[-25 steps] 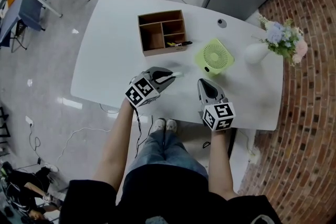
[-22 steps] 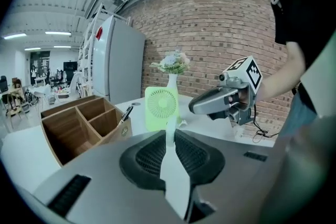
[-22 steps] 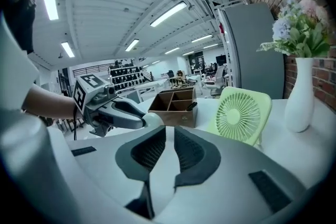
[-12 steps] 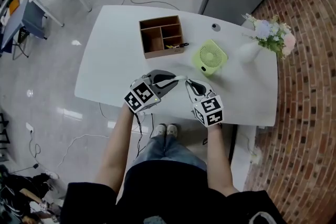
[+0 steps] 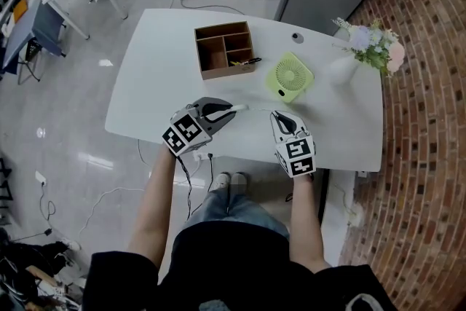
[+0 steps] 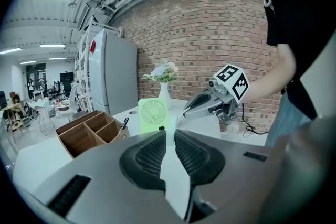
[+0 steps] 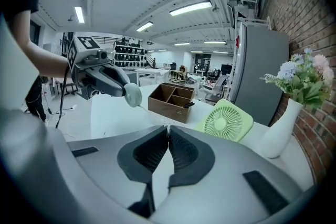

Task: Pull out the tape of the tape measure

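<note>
Now standing apart again: half a second ago meeting tip to tip over the near edge of the counter (image 5: 156, 76), presently separated by a short gap, with the right claw (image 5: 276, 116) drawn off to the right and the left claw (image 5: 230, 111) shifted slightly to the left. One second ago lying wider apart, with the tape not yet drawn out. Having just been closing, and now pressing together on the end of the tape (image 7: 153, 116), seen in the right gripper view as a thin pale strip running out from the tips of the right claw. Pinching the tape measure (image 7: 132, 95), a small round pale case, at the tips of the left claw, with the pads (image 6: 147, 160) partly spread around it. Holding this case in the air above the counter, near the right claw but not touching it, and joined to it by the drawn-out strip. Keeping well apart from the wooden organizer (image 5: 224, 49), the green fan (image 5: 289, 76) and the white vase (image 5: 341, 71).
</note>
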`<state>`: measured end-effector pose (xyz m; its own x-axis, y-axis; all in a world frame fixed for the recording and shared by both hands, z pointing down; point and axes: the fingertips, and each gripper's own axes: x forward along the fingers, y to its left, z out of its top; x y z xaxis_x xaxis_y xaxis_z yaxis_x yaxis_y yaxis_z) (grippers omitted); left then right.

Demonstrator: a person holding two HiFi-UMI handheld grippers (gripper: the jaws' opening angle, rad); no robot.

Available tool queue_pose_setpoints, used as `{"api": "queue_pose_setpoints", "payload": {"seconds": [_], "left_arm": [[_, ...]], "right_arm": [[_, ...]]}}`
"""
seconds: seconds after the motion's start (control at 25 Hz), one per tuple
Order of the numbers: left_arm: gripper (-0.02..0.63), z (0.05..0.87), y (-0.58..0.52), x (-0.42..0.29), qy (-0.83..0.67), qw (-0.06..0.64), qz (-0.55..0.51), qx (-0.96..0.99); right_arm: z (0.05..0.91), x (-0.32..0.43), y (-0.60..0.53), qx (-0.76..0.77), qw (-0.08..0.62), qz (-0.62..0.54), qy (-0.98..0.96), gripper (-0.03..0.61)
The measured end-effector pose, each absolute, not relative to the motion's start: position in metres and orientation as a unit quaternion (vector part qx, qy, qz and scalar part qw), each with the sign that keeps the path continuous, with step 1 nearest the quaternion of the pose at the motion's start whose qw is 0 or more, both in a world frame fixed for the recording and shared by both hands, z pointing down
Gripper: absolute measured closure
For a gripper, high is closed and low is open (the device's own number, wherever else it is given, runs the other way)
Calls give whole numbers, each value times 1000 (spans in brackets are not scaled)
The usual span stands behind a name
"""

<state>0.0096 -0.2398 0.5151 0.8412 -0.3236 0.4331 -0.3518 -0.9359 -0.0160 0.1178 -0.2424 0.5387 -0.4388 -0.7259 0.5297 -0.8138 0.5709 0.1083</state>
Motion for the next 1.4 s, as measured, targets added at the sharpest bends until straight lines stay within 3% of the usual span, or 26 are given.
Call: {"api": "queue_pose_setpoints", "payload": {"seconds": [1.4], "left_arm": [[546, 539, -237, -61, -180, 43, 273, 944]], "right_arm": [[538, 245, -222, 591, 322, 69, -736, 572]]}}
